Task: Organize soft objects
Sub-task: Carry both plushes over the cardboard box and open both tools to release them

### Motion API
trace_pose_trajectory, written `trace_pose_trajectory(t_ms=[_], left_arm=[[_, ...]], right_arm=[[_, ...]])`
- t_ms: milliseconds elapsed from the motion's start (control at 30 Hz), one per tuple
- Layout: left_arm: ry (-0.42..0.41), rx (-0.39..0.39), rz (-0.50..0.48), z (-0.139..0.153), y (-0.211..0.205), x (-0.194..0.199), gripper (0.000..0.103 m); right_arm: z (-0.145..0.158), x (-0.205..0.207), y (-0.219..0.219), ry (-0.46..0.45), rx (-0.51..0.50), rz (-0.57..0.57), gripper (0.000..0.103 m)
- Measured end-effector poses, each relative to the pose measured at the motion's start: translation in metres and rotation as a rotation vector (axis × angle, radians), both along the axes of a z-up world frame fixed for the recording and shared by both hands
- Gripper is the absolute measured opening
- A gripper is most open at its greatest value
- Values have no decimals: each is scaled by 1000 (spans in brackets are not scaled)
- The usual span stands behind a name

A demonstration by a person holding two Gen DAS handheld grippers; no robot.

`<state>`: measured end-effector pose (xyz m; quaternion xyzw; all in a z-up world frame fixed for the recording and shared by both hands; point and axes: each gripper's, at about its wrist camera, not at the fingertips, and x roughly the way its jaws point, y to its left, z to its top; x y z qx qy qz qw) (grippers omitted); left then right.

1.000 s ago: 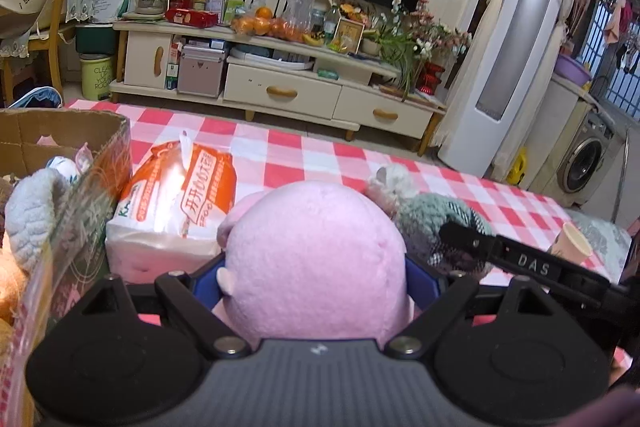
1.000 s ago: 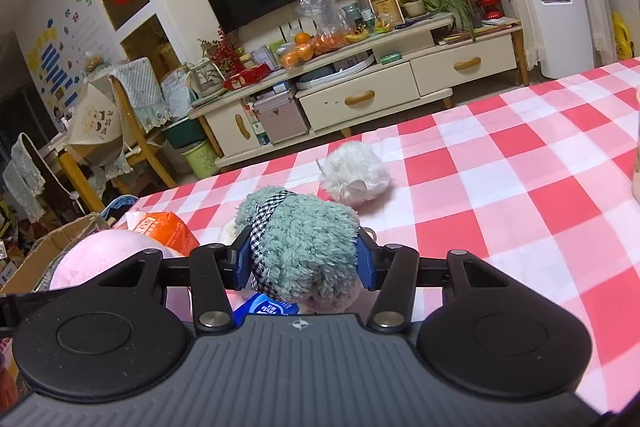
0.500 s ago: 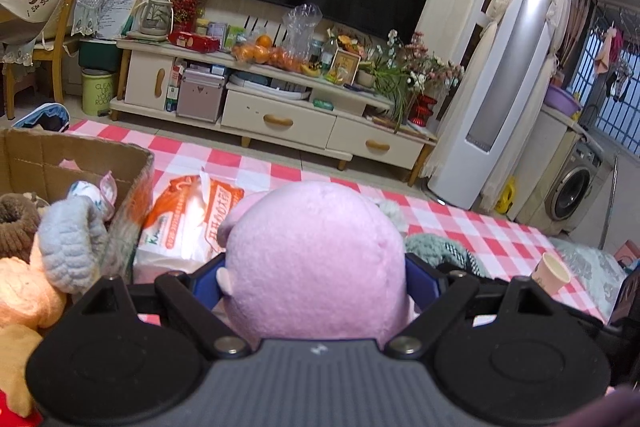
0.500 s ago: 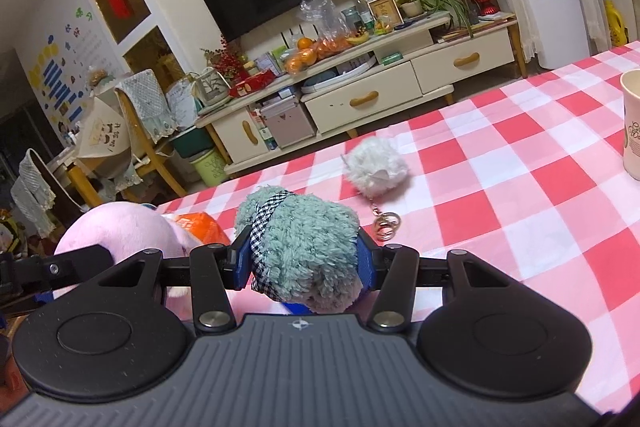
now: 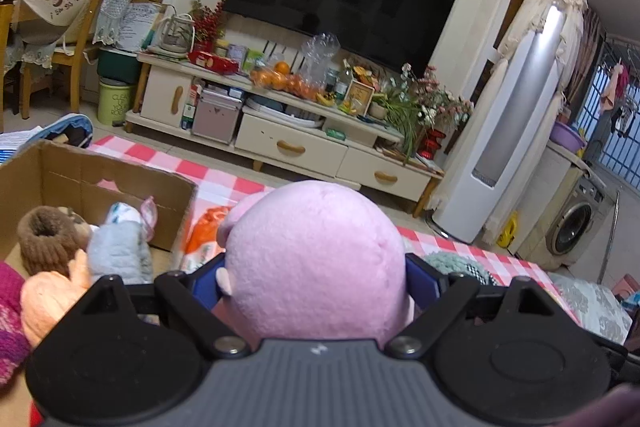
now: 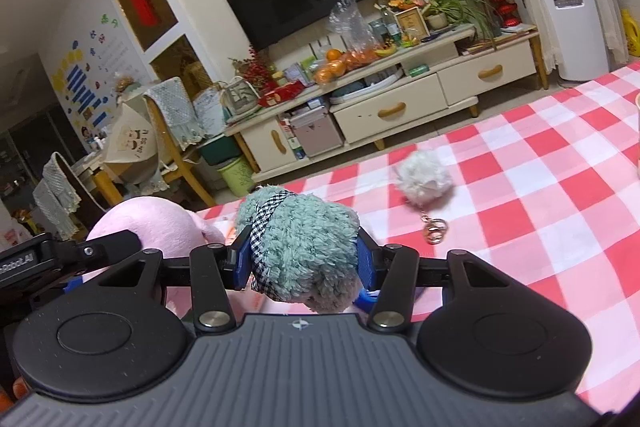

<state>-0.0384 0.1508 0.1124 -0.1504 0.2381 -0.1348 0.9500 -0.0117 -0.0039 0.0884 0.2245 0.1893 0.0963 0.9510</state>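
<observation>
My left gripper (image 5: 316, 279) is shut on a round pink plush toy (image 5: 316, 255) and holds it in the air, just right of an open cardboard box (image 5: 92, 179). The box holds several soft toys, among them a brown knitted one (image 5: 44, 239) and a grey one (image 5: 116, 251). My right gripper (image 6: 304, 259) is shut on a teal fluffy plush with a checked ribbon (image 6: 308, 243), held above the checked table. The pink plush also shows at the left of the right wrist view (image 6: 156, 227). A white fluffy pompom keychain (image 6: 424, 179) lies on the cloth ahead.
The table carries a red-and-white checked cloth (image 6: 540, 187). An orange-and-white tissue pack (image 5: 204, 235) lies right of the box. A cup edge (image 6: 637, 143) shows at the far right. A TV cabinet (image 5: 288, 139) stands beyond the table.
Both grippers have risen with their toys. The left one has moved toward the box, so more of the box's inside shows. The right one has pulled back from the pompom.
</observation>
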Motion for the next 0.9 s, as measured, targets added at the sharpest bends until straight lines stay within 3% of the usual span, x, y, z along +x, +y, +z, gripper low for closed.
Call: trace_pose_trajectory(t_ms=[467, 900], left_arm=[[-48, -65, 136, 12, 59, -8, 90], [-32, -98, 352, 7, 115, -6, 90]], right_arm=[[24, 8, 51, -73, -33, 140, 63], [30, 39, 114, -96, -71, 288, 63]])
